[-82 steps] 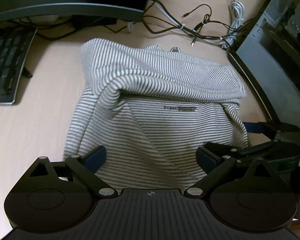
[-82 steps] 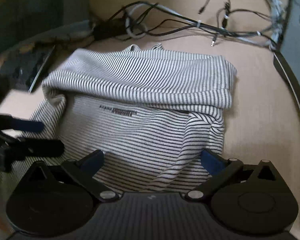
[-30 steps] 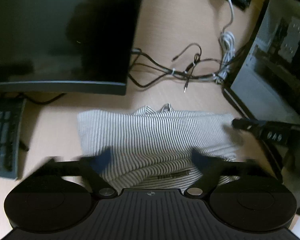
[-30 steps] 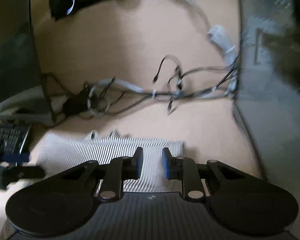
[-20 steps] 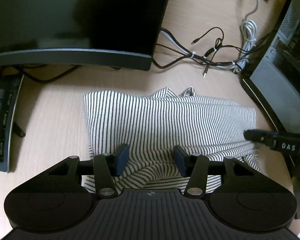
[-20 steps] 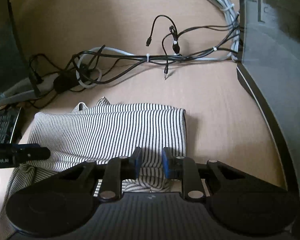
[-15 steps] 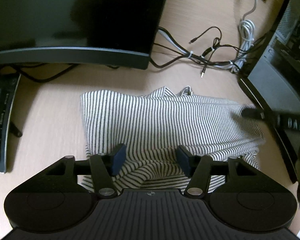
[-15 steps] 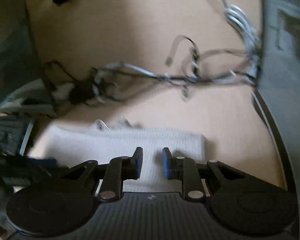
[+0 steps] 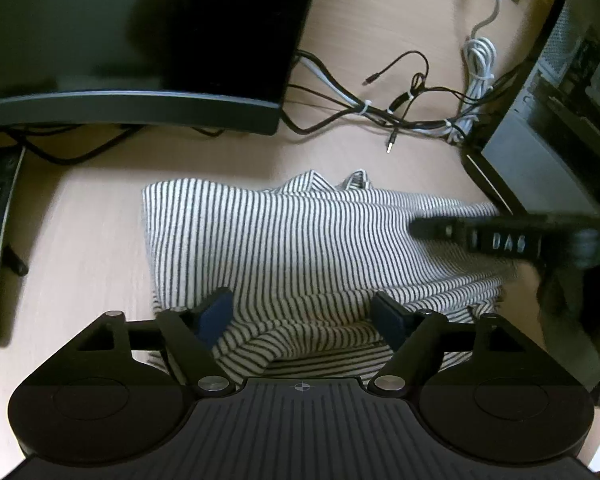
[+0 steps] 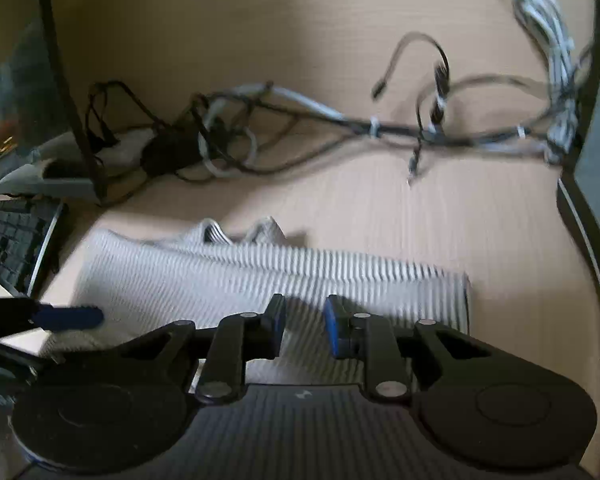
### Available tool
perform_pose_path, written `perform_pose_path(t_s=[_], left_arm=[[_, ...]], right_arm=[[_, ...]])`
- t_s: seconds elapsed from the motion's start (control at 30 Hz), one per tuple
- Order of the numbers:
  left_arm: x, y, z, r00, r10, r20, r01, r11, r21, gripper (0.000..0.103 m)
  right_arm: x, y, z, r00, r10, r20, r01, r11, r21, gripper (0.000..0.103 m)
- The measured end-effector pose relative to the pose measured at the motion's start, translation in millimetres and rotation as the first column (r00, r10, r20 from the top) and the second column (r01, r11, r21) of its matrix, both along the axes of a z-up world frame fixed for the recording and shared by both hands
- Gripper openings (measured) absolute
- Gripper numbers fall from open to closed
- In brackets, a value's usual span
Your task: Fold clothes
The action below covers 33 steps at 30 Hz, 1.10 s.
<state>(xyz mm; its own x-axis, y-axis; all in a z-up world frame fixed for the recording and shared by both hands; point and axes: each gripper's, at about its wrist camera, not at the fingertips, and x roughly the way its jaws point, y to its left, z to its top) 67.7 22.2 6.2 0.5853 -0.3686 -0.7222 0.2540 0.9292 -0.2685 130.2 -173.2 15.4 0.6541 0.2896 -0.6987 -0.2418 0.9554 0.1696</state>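
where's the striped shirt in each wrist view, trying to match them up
Left wrist: the striped shirt fills the middle, above the open fingers.
Right wrist: blurred, it lies lower centre to left, just beyond the fingertips.
Shared landmark: the tied cable bundle on the desk behind it.

Left tool (image 9: 302, 314), jaws opening, hovers over the folded striped shirt (image 9: 300, 240) on the desk (image 9: 80, 248).

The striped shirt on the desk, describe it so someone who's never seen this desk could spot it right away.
Start at the big dark monitor at the back of the wooden desk. In front of it, short of the tangle of cables, lies the folded shirt. It is the only cloth there, off-white with thin dark stripes, while everything around it is hard and black or grey.
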Motion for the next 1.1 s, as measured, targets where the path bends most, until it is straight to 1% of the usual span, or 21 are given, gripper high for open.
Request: perform_pose_path(t_s=[0.07, 0.1, 0.2, 0.3, 0.4, 0.5, 0.57, 0.6, 0.63, 0.67, 0.73, 0.83, 0.87, 1.0, 1.07, 1.1], left_arm=[[0.4, -0.9, 0.0, 1.000, -0.003, -0.001, 0.003, 1.000, -0.001, 0.085], [0.7, -0.7, 0.0, 1.000, -0.003, -0.002, 0.003, 1.000, -0.004, 0.085], [1.5, 0.2, -0.1, 1.000, -0.006, -0.006, 0.006, 1.000, -0.012, 0.087], [1.7, 0.0, -0.2, 1.000, -0.012, -0.008, 0.012, 1.000, -0.013, 0.087], [2.3, 2.1, 0.2, 1.000, -0.007, -0.014, 0.007, 1.000, -0.028, 0.087], [2.8, 4.6, 1.4, 1.000, -0.002, -0.025, 0.000, 0.999, -0.052, 0.088], [2.4, 5.6, 2.5, 0.999, -0.003, -0.033, 0.001, 0.998, -0.067, 0.094], [2.2, 6.1, 3.0, 0.999, -0.004, -0.036, 0.001, 0.997, -0.074, 0.094], [1.8, 6.5, 3.3, 0.999, -0.001, -0.037, -0.002, 0.997, -0.075, 0.094], [1.3, 7.0, 3.6, 0.999, 0.003, -0.037, -0.005, 0.997, -0.076, 0.094], [0.6, 8.5, 4.3, 0.999, 0.013, -0.038, -0.016, 0.997, -0.081, 0.094], [-2.2, 14.2, 9.8, 0.999, 0.033, -0.042, -0.037, 0.994, -0.102, 0.094], [-3.1, 16.1, 11.7, 0.998, 0.040, -0.043, -0.044, 0.993, -0.109, 0.094], [-15.6, 31.2, 17.4, 0.997, 0.069, -0.022, -0.071, 0.991, -0.115, 0.095], [-26.5, 41.8, 15.0, 0.995, 0.098, -0.018, -0.099, 0.988, -0.119, 0.095], [-31.3, 47.1, 12.7, 0.994, 0.110, -0.022, -0.112, 0.985, -0.129, 0.095]], right_arm=[[5.2, 4.0, 6.3, 1.000, 0.013, 0.024, -0.013, 1.000, 0.000, 0.047], [10.1, 5.9, 7.0, 0.999, 0.015, 0.030, -0.015, 1.000, -0.001, 0.049], [27.1, 11.0, 0.9, 1.000, 0.021, 0.011, -0.021, 1.000, -0.013, 0.050], [38.8, 12.5, -8.3, 1.000, 0.018, -0.003, -0.018, 1.000, -0.004, 0.050], [45.8, 16.9, -14.9, 0.998, 0.054, -0.028, -0.054, 0.998, -0.010, 0.053], [50.5, 22.2, -21.8, 0.996, 0.079, -0.033, -0.081, 0.996, -0.041, 0.055], [53.1, 25.7, -23.9, 0.995, 0.096, -0.033, -0.098, 0.993, -0.061, 0.056], [53.7, 27.8, -24.1, 0.993, 0.111, -0.032, -0.113, 0.991, -0.074, 0.056], [54.1, 30.0, -24.2, 0.991, 0.127, -0.032, -0.130, 0.988, -0.087, 0.054], [52.0, 31.0, -21.9, 0.990, 0.136, -0.028, -0.138, 0.986, -0.089, 0.043], [46.1, 32.1, -15.4, 0.989, 0.148, -0.015, -0.149, 0.985, -0.086, 0.032], [37.3, 33.6, -5.7, 0.986, 0.166, 0.005, -0.165, 0.983, -0.082, 0.008], [32.6, 33.2, -0.3, 0.986, 0.164, 0.017, -0.162, 0.984, -0.076, 0.005], [0.0, 24.6, 26.9, 0.985, 0.166, 0.056, -0.165, 0.986, -0.022, 0.004], [-21.7, 18.5, 35.9, 0.986, 0.156, 0.060, -0.157, 0.988, 0.006, 0.003], [-32.2, 16.5, 36.3, 0.987, 0.154, 0.048, -0.155, 0.988, 0.014, 0.003]])
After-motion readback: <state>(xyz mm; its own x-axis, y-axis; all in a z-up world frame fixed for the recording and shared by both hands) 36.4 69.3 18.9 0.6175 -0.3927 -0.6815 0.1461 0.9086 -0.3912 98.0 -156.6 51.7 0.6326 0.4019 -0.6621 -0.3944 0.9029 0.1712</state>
